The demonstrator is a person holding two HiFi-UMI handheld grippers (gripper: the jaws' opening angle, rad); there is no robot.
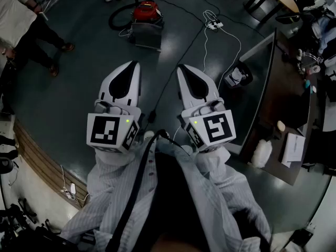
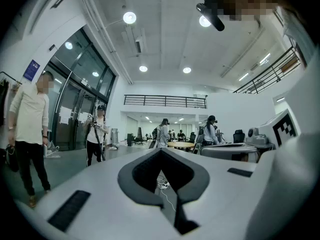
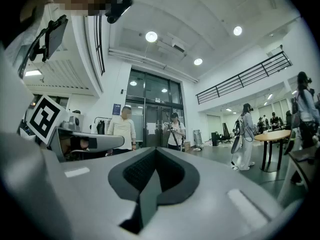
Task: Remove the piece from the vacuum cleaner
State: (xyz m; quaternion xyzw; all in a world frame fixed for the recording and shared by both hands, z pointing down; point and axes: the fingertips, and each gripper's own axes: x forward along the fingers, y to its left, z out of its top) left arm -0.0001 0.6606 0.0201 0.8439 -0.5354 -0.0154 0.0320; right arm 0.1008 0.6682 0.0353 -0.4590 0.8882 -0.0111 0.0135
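Red vacuum cleaner [image 1: 146,13]: on floor, twelve o'clock, well apart from my left gripper [image 1: 135,65] and right gripper [image 1: 181,68]. Both jaws shut, empty. Hazard: loose floor cable [image 1: 205,43] could snag my approach.

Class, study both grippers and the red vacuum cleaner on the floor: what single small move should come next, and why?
Probably step forward toward the vacuum cleaner. It sits on the floor well ahead, while the left gripper and right gripper are shut, empty and held near the body, so nothing is within reach yet.
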